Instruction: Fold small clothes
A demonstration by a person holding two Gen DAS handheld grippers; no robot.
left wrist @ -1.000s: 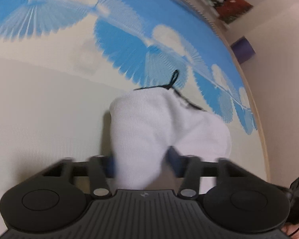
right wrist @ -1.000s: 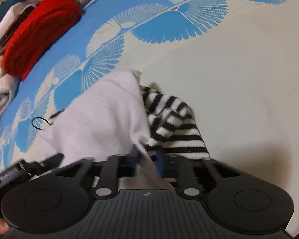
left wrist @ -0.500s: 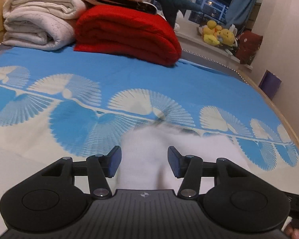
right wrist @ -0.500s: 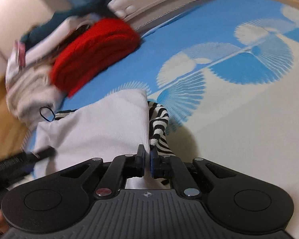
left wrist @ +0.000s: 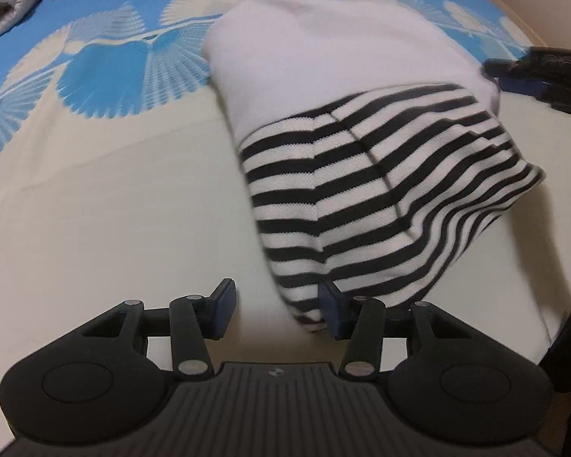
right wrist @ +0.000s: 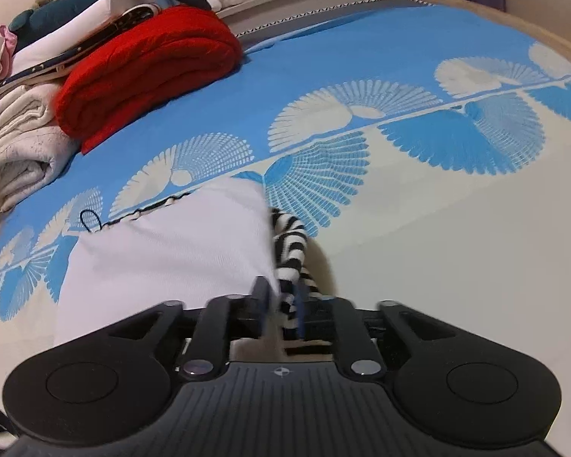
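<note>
Two grippers at one small garment [left wrist: 361, 160], white above and black-and-white striped below, spread on a cream and blue patterned bedspread [left wrist: 95, 209]. Lying lengthwise away from the left gripper [left wrist: 277, 309], white half toward the blue fan border, striped end nearest the fingers and bunched toward the right-hand side of the left wrist view. Left jaws parted, having just narrowed slightly, with bare bedspread filling most of the gap and only the striped tip touching the inner face of one pad; not pinched. Right gripper [right wrist: 281, 306] at the garment's side edge, where white meets stripe; jaws just opened, now loosely apart with a striped fold still between the pads, apparently freed rather than clamped. Seen too at the far right in the left wrist view [left wrist: 514, 76], touching the white panel's edge. Folded red blanket [right wrist: 148, 72] and pale quilt [right wrist: 15, 144] stacked well apart beyond. Probably best placed for the next grasp: the left gripper, with the striped end just beside its fingers and slightly off-centre.
</note>
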